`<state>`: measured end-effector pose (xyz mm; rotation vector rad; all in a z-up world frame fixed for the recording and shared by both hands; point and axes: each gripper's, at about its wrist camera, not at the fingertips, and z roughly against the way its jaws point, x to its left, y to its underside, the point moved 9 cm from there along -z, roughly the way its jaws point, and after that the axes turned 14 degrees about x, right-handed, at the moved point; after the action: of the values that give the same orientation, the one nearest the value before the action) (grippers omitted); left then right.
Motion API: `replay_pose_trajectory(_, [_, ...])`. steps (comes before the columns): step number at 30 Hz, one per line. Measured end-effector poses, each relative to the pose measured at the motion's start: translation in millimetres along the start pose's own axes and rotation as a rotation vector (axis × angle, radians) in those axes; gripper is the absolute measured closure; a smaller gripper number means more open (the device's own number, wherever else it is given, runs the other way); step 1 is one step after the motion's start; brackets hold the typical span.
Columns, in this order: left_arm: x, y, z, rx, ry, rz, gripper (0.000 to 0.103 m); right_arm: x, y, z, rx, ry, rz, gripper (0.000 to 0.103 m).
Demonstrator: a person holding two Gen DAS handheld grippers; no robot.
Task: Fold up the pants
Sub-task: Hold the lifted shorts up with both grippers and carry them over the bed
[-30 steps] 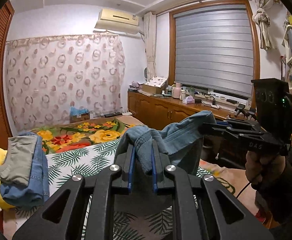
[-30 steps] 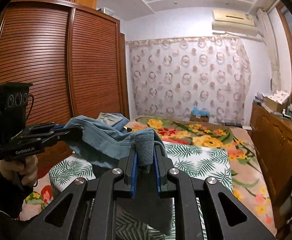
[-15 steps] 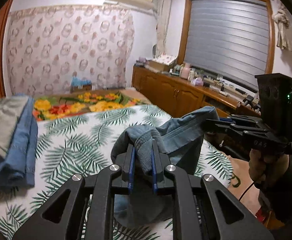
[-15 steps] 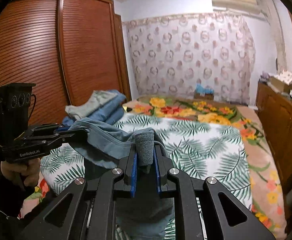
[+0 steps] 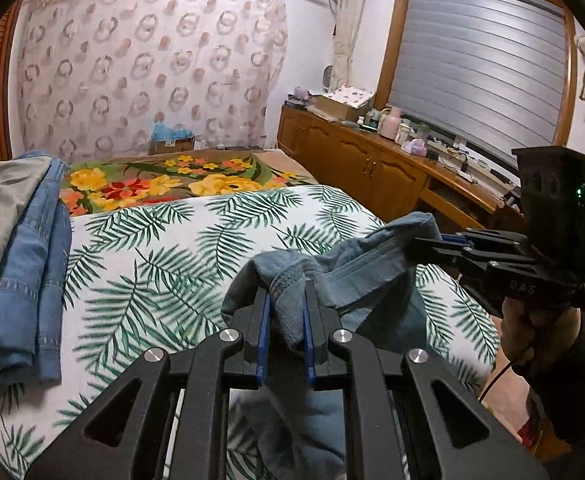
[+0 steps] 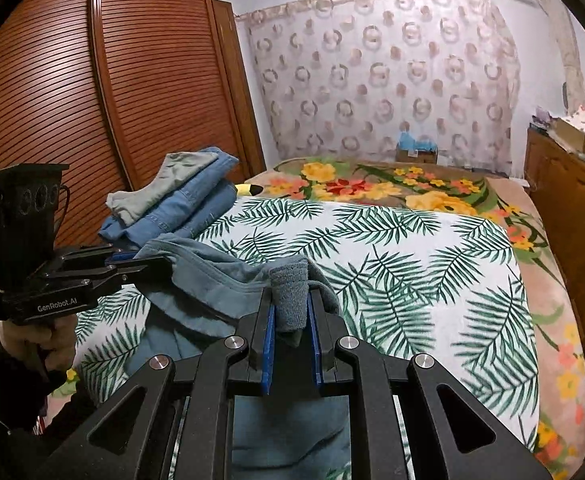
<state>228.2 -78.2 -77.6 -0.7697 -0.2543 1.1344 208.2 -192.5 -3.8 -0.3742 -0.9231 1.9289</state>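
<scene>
We hold the pants (image 5: 356, 276) above the bed (image 5: 180, 240); left gripper (image 5: 286, 328) and right gripper (image 6: 292, 320) fingers each clamp a bunched edge. Risk: bunched cloth slips, and pants land crumpled beside the folded stack (image 6: 180, 200).

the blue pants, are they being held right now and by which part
Yes. The left hand-held gripper and the right hand-held gripper each pinch a bunched fold along the top edge of the blue pants; the rest hangs over the bed.
</scene>
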Motion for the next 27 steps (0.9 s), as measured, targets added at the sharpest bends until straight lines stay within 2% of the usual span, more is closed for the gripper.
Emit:
replay_pose_trajectory(3, [2.4, -20.2, 3.6, -0.010, 0.028, 0.004, 0.088, -5.3, -21.3, -1.6, -0.009, 0.007, 0.012, 0.089])
replay_pose_trajectory(8, [8.0, -68.6, 19.6, -0.073, -0.004, -0.034, 0.088, -11.9, -72.1, 7.4, -0.058, 0.042, 0.064, 0.089])
replay_pose_trajectory(15, [20.5, -144.5, 51.0, -0.200, -0.081, -0.105, 0.088, -9.5, -157.4, 24.2, -0.173, 0.120, 0.143, 0.089])
replay_pose_trajectory(19, [31.9, -163.3, 57.4, -0.235, -0.127, -0.122, 0.088, -8.3, -189.2, 27.6, -0.236, 0.133, 0.142, 0.089])
replay_pose_trajectory(22, [39.6, -157.0, 49.8, -0.217, -0.130, -0.123, 0.088, -3.4, -188.1, 15.6, -0.234, 0.121, 0.138, 0.089])
replay_pose_trajectory(24, [42.5, -136.1, 31.9, -0.153, -0.099, -0.115, 0.088, 1.4, -165.5, -7.0, -0.169, 0.084, 0.128, 0.089])
replay_pose_trajectory(27, [42.8, -105.8, 15.3, -0.103, -0.093, -0.098, 0.088, 4.9, -133.9, -31.8, -0.091, 0.077, 0.127, 0.089])
